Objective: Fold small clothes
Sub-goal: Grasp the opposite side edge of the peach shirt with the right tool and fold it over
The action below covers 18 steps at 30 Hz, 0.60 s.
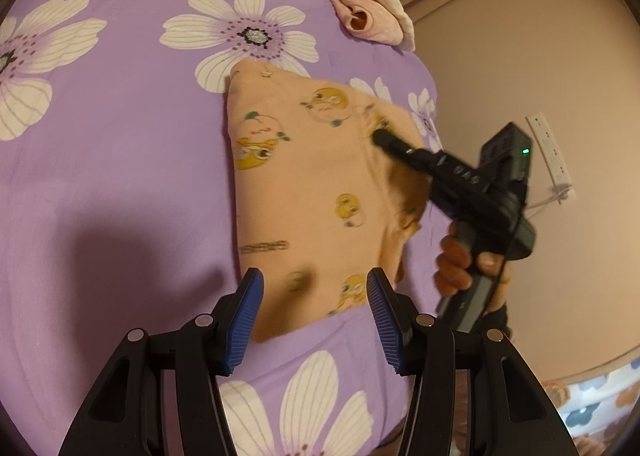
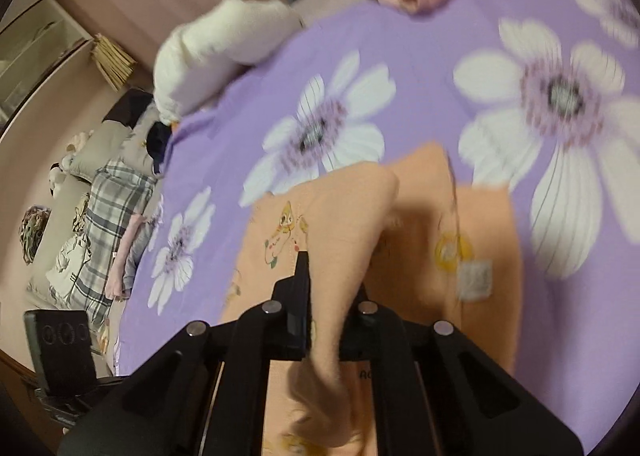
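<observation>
Jaws of the right gripper [image 2: 320, 276] are pinching the orange garment [image 1: 316, 191] edge, lifting a fold; left gripper [image 1: 314, 296] is hovering half-open, empty, over the near hem on the bed [image 1: 120, 175].

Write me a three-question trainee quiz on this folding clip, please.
1. True or false: the right gripper is shut on a fold of the orange garment.
2. The left gripper is: A) open above the garment's near edge, B) shut on the pink cloth.
3. What does the garment lie on?

Key: 1 true; 2 A; 3 the purple flowered bedsheet.
</observation>
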{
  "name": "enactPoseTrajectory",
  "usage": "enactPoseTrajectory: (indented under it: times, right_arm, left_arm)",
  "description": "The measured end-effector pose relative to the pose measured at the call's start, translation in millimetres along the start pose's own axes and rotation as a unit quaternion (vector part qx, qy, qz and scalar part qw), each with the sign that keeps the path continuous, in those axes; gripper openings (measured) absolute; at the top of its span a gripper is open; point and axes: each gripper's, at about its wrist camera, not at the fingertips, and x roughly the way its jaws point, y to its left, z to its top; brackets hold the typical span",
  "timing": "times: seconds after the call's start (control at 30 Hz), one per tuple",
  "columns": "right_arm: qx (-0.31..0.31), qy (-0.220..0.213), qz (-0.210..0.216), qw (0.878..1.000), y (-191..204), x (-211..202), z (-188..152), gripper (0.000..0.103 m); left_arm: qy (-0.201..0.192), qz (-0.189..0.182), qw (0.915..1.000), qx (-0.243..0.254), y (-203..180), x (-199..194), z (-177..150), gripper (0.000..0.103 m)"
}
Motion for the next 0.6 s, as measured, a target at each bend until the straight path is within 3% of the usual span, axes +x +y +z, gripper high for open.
enactPoseTrajectory:
  times: [0.17, 0.37, 0.6]
  right_arm:
    - [-0.008, -0.008, -0.035, 0.999, -9, -12, 23, 0.009]
    - [-0.003, 0.009, -0.075, 0.997, -29, -6, 19, 0.009]
    - [0.018, 0.018, -0.119, 0.993, -48, 3, 15, 0.023]
  left_arm:
    - [0.006, 0.002, 0.9999, 0.014, -9, 8, 5, 0.052]
    - [0.016, 0.009, 0.9994, 0.030, -21, 27, 13, 0.052]
    - [0.027, 0.047, 0.9947, 0.088, -42, 53, 13, 0.052]
